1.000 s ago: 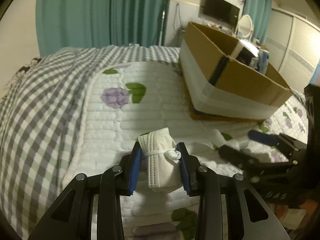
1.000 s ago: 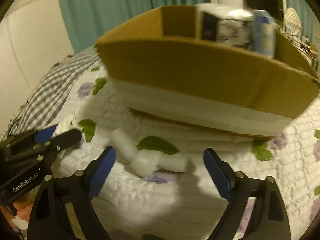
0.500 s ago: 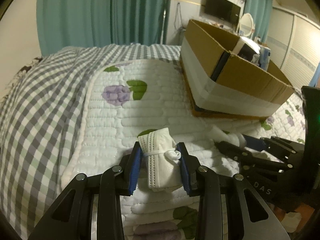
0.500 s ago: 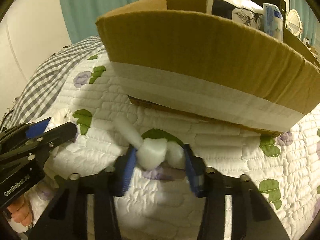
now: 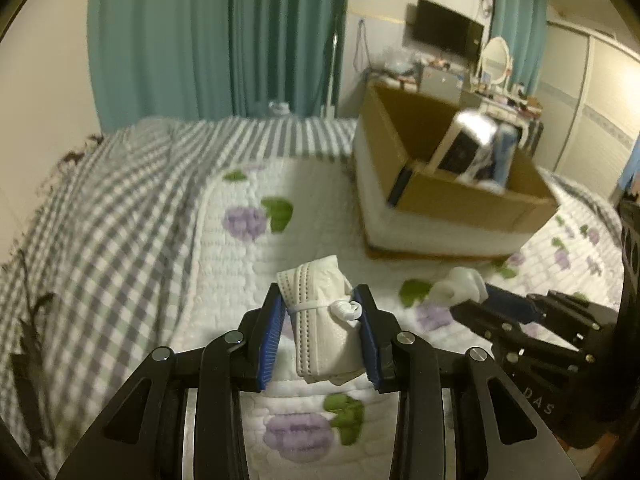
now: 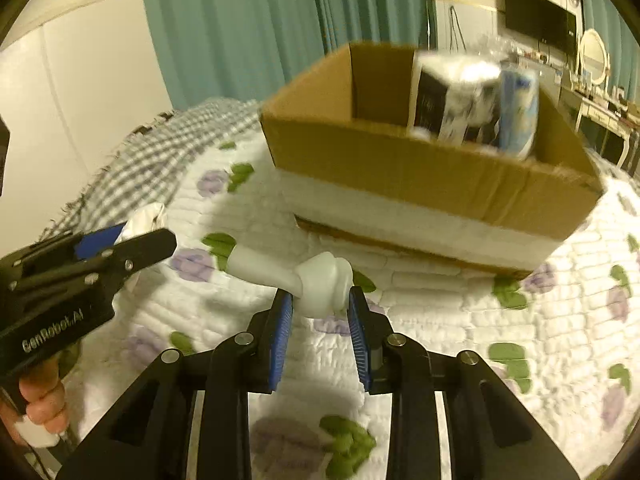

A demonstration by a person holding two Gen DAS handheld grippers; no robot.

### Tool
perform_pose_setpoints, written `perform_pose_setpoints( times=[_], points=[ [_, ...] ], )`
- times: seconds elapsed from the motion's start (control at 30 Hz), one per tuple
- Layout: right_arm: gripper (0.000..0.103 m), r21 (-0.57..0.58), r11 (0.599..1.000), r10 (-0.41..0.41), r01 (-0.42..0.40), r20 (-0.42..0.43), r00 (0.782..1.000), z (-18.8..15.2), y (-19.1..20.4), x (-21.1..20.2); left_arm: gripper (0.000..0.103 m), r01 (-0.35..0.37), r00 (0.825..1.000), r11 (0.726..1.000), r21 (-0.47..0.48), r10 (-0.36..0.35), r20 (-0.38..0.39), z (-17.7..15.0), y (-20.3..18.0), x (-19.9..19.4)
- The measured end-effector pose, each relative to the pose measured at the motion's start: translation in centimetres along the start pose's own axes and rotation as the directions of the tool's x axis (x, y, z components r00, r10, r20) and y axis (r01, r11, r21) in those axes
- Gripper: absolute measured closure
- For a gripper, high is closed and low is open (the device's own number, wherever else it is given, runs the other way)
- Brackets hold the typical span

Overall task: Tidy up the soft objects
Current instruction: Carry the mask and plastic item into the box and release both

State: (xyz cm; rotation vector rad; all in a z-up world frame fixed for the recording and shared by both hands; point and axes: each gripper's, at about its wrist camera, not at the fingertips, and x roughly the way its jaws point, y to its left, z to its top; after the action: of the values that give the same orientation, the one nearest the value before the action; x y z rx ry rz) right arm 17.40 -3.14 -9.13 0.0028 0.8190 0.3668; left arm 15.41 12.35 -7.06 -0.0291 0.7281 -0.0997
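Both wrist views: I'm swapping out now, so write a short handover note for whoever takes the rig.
Left tool: shut on the folded face mask, held above the quilt.
Right tool: shut on the white knotted bundle, also off the quilt.
Cardboard box stands just ahead and already holds a few packs.
Done: both soft items are gripped.
Left: carry each over the box rim and release inside.

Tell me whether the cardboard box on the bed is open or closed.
Open. The cardboard box has no lid or flaps over its top, and both wrist views look straight into it, where packages stand against its far side.
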Motion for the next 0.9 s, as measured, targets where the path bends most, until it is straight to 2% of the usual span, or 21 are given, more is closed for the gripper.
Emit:
perform_pose_setpoints(
  times=[0.23, 0.47, 0.53, 0.67, 0.9],
  points=[
    [0.075, 0.004, 1.000, 0.007, -0.007, 0.118, 0.993, 2.2, -0.4, -6.6, 0.069, 0.019, 0.995, 0.999, 0.046, -0.023, 0.098, 3.0, -2.8, -5.6],
    [0.075, -0.033, 0.999, -0.021, 0.028, 0.218, 0.976, 5.2, -1.8, -12.6, 0.069, 0.013, 0.982, 0.993, 0.119, -0.035, 0.183, 6.1, -5.8, -8.0],
    [0.075, -0.042, 0.998, -0.031, 0.042, 0.234, 0.972, 6.2, -2.4, -13.4, 0.069, 0.019, 0.981, 0.993, 0.121, -0.042, 0.189, 7.2, -6.4, -7.6],
    [0.075, -0.033, 0.998, -0.048, 0.058, 0.252, 0.966, 8.1, -4.7, -13.9, 0.069, -0.012, 0.981, 0.987, 0.160, -0.019, 0.194, 9.1, -7.7, -5.7],
    [0.075, 0.020, 0.997, -0.078, 0.076, 0.224, 0.972, 12.2, -9.5, -8.9, 0.069, 0.008, 0.991, 0.982, 0.191, -0.034, 0.133, 11.7, -9.2, 0.8]
  ],
)
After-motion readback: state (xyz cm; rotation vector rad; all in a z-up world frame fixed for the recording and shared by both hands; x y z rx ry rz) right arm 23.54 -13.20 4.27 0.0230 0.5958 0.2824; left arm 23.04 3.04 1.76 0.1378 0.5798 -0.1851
